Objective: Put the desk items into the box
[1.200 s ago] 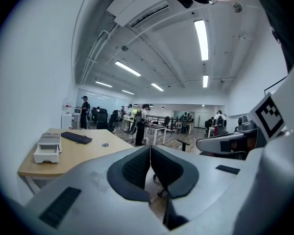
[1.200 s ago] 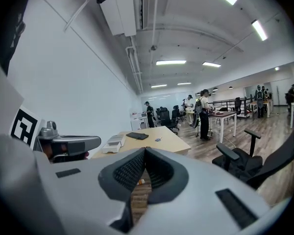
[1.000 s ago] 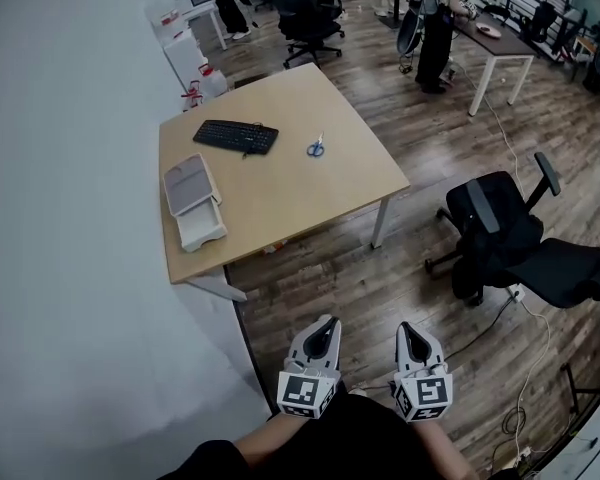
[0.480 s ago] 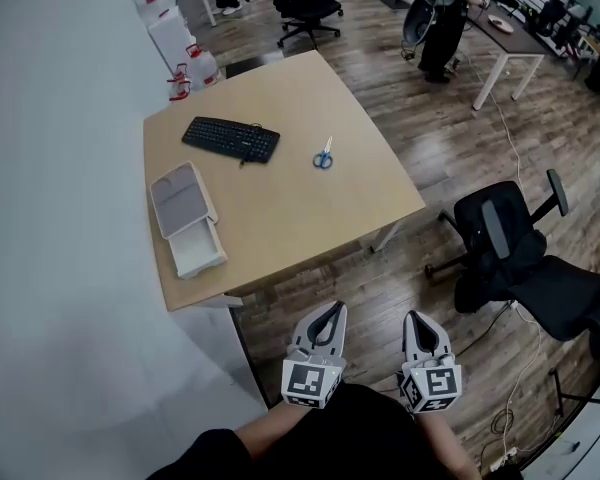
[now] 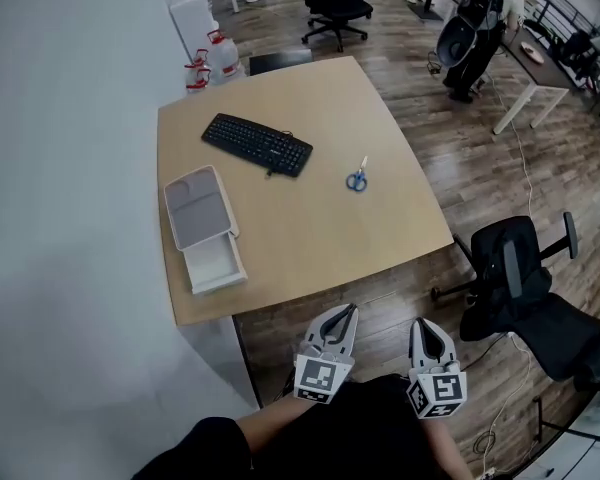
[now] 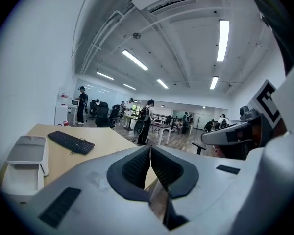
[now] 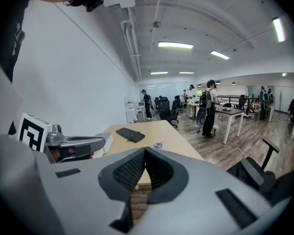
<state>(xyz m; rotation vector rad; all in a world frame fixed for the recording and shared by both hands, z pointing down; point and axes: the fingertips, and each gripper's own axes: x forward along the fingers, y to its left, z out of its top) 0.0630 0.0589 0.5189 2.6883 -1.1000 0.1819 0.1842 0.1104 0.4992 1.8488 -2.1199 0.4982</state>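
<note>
Figure: both grippers held before the bench (image 5: 310,230).
Fingers of left gripper (image 5: 347,311) and right gripper (image 5: 423,326) are closed on nothing; keyboard (image 5: 257,145), scissors (image 5: 357,179) and box (image 5: 215,259) are laid apart on the bench.

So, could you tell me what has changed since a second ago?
The person has walked closer to the desk, carrying the left gripper and right gripper shut and empty. Nothing was picked up or released. The keyboard, scissors and box lie unmoved on it.
</note>
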